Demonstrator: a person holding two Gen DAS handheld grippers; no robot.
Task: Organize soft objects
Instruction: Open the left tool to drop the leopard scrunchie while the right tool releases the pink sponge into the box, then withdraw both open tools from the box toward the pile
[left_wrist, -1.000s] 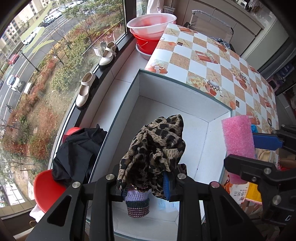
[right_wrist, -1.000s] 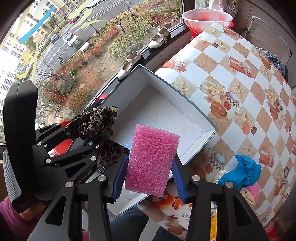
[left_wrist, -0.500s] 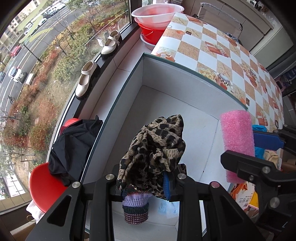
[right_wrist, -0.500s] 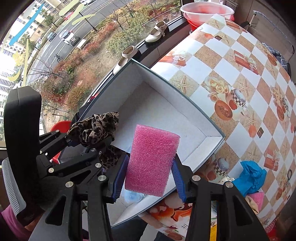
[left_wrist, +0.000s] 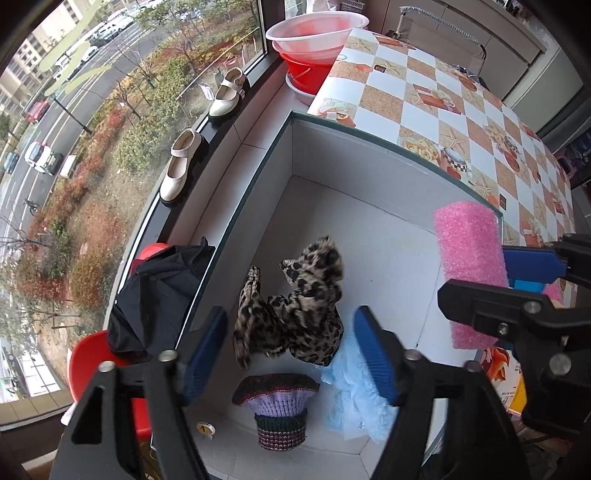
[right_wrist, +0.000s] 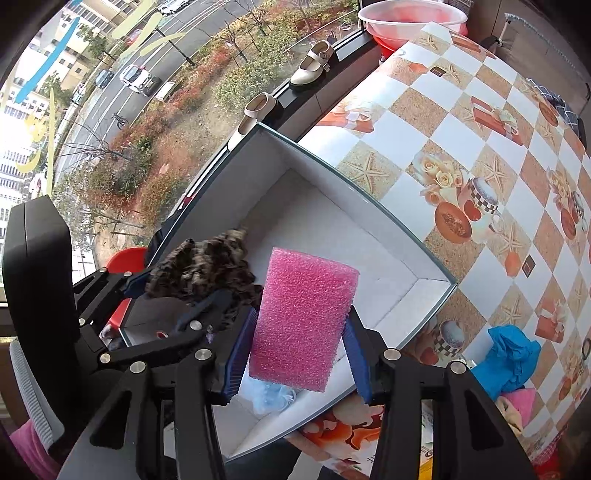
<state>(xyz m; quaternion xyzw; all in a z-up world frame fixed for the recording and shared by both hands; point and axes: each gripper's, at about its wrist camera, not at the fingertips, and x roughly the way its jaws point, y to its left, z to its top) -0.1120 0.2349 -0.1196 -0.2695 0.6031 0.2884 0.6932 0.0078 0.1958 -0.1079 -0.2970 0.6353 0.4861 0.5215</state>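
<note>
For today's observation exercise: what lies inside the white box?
Inside the white box: leopard-print cloth, knitted purple hat, pale blue ruffled fabric. Anything beneath them is covered.

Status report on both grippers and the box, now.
Left gripper just opened, leopard cloth released into box. Right gripper shut on pink sponge over box. Nothing blocking.

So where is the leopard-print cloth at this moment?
In the left wrist view, the leopard-print cloth is inside the white box, between the open fingers of the left hand-held gripper, just above the knitted hat.
</note>
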